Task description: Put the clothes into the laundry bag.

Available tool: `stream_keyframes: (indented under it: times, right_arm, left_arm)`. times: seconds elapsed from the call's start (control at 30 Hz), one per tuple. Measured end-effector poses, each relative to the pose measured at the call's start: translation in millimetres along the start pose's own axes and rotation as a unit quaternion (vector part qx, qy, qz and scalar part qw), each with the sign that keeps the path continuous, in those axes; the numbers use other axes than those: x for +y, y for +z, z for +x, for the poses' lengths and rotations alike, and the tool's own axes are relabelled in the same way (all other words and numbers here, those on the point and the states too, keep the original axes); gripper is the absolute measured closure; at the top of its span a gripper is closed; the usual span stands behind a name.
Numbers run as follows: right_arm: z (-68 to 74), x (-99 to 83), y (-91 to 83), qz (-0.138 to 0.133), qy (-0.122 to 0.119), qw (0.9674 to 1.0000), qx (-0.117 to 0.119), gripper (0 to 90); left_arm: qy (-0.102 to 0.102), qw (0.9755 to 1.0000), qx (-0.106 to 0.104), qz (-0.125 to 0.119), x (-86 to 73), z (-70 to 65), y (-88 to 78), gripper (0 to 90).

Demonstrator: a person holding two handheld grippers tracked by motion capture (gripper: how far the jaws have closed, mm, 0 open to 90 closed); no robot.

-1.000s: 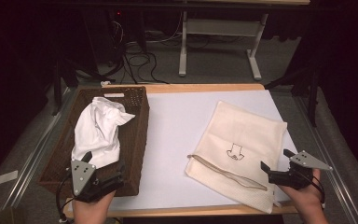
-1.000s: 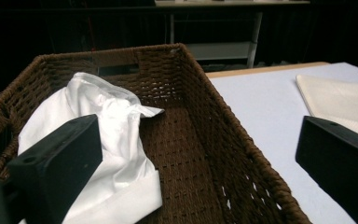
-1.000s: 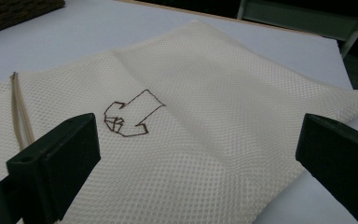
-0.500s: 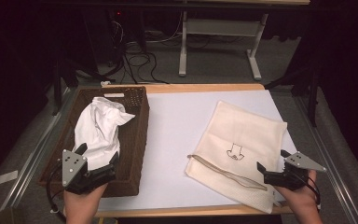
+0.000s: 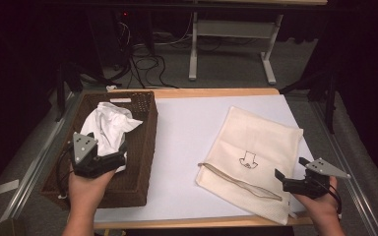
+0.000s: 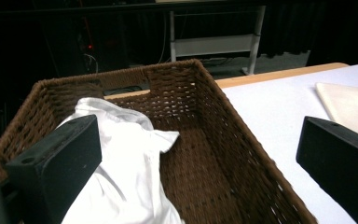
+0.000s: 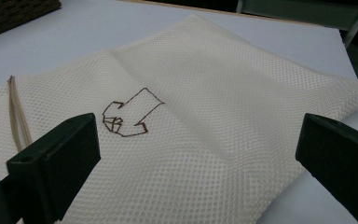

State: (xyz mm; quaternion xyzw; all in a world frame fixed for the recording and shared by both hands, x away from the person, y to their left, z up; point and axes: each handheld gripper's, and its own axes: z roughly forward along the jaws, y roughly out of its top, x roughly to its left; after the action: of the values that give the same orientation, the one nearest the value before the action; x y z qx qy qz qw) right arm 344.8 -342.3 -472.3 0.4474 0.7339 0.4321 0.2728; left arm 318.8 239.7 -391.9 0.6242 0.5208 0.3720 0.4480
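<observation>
1. One white cloth [image 5: 109,129] lies crumpled in the single brown wicker basket [image 5: 145,142] at the counter's [image 5: 187,147] left.
2. One cream mesh bag [image 5: 256,147] lies flat at its right.
3. Two tongs: left tongs [image 6: 198,158] spread wide over the basket, right tongs [image 7: 198,158] spread wide over the bag, both empty.

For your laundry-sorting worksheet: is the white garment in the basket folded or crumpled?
Crumpled. The white garment lies bunched in uneven folds at the far-left of the wicker basket, one flap sticking out sideways.

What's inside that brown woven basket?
A crumpled white garment lies in the wicker basket, toward its left side. Bare woven floor shows beside it; anything beneath the cloth is hidden.
</observation>
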Motion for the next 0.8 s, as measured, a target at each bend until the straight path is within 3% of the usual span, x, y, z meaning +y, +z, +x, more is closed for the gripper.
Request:
stream_keyframes:
  times: [0.17, 0.43, 0.53, 0.6, 0.67, 0.77, 0.8]
  right_arm:
    - [-2.7, -0.2, 0.6, -0.001, 0.005, 1.0, 0.0, 0.5]
    - [-5.0, -1.4, 1.6, -0.001, 0.013, 0.9999, 0.005, 0.5]
    - [-3.7, -1.6, 1.7, 0.0, 0.013, 0.9999, 0.004, 0.6]
    - [-3.0, -2.2, 2.0, 0.004, 0.013, 0.9999, 0.005, 0.6]
    - [-2.3, -2.4, 2.1, 0.005, 0.014, 0.9999, 0.007, 0.7]
    - [-1.9, -1.8, 1.0, 0.004, 0.007, 1.0, 0.006, 0.7]
    - [-1.6, -1.7, 1.2, 0.004, 0.009, 0.9999, 0.006, 0.7]
  left_arm:
    - [-0.031, 0.9994, -0.002, 0.017, 8.3, 9.8, 21.0, 0.7]
    - [-0.034, 0.9982, -0.004, 0.049, 11.5, 22.1, 49.7, 0.7]
    - [-0.05, 0.9969, -0.002, 0.06, 11.3, 29.4, 58.6, 0.7]
    - [-0.051, 0.995, 0.006, 0.085, 10.3, 35.6, 65.3, 0.7]
    - [-0.044, 0.99, 0.017, 0.133, 7.1, 42.8, 73.6, 0.2]
    - [-0.035, 0.9792, 0.029, 0.198, -1.0, 52.4, 85.6, 0.1]
    - [-0.04, 0.9698, 0.027, 0.239, -7.3, 56.9, 94.0, 0.1]
